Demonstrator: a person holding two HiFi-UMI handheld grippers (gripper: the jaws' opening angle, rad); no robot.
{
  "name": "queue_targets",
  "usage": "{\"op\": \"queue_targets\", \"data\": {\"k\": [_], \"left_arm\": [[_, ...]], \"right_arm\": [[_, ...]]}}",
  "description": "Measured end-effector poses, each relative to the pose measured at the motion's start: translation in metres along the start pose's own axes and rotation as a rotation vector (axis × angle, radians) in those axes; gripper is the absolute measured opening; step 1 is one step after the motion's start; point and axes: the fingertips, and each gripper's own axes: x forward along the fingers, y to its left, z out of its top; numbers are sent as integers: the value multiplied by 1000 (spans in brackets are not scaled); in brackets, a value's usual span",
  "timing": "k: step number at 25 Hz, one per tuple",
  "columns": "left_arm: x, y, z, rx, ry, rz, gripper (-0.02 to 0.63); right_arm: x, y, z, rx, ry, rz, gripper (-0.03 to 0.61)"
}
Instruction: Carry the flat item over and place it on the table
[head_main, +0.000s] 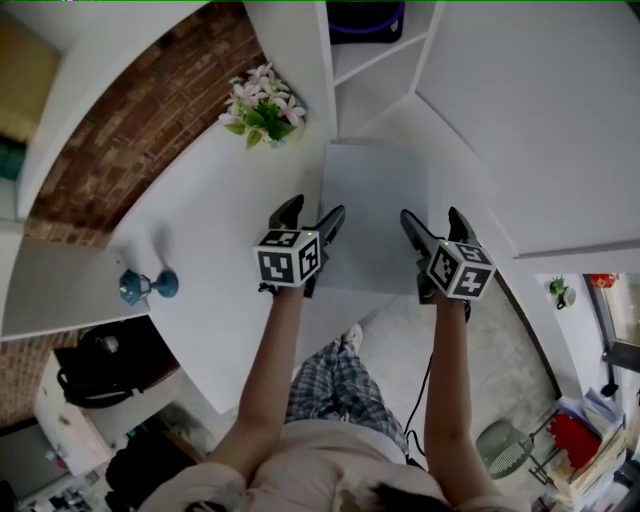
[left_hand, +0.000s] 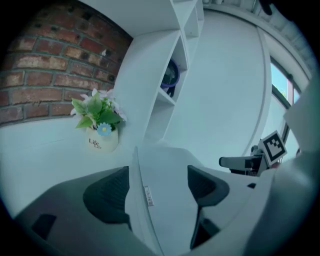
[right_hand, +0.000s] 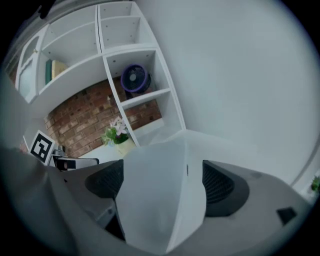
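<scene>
Head view, flat panel (head_main: 372, 215): pale grey-white, over the white table (head_main: 215, 235) in front of the shelf unit (head_main: 375, 65); full contact with the table top not clear.
Head view, left gripper (head_main: 314, 208): at the flat panel's left edge, jaws spread wide, one finger over the panel and the other over bare table.
Head view, right gripper (head_main: 431, 215): at the flat panel's right edge, jaws spread just as wide.
Head view, surroundings: flower pot (head_main: 262, 110) on the table beside the brick wall (head_main: 150, 110), near the panel's far left corner; small blue ornament (head_main: 146, 287) at the table's left end.
Left gripper view, fingers: wide apart, the flat panel (left_hand: 167, 200) running up between the pads, its thin edge just clear of the left pad; no squeeze seen.
Left gripper view, background: flower pot (left_hand: 101, 136) ahead on the left, right gripper (left_hand: 245, 162) off to the right.
Right gripper view, fingers: at full spread, the flat panel (right_hand: 160, 195) filling the space between the pads, not pinched.
Right gripper view, background: blue fan (right_hand: 134, 78) in a shelf compartment, flower pot (right_hand: 119, 134) below it by the brick wall.
</scene>
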Motion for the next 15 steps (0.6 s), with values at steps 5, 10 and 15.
{"op": "queue_targets", "data": {"k": [5, 10, 15], "left_arm": [[-41, -21, 37, 13, -157, -70, 342], [-89, -46, 71, 76, -302, -118, 168], [-134, -70, 90, 159, -402, -154, 81]], "right_arm": [[-52, 15, 34, -34, -161, 54, 469], [-107, 33, 63, -145, -298, 32, 319], [-164, 45, 80, -209, -418, -37, 181]]}}
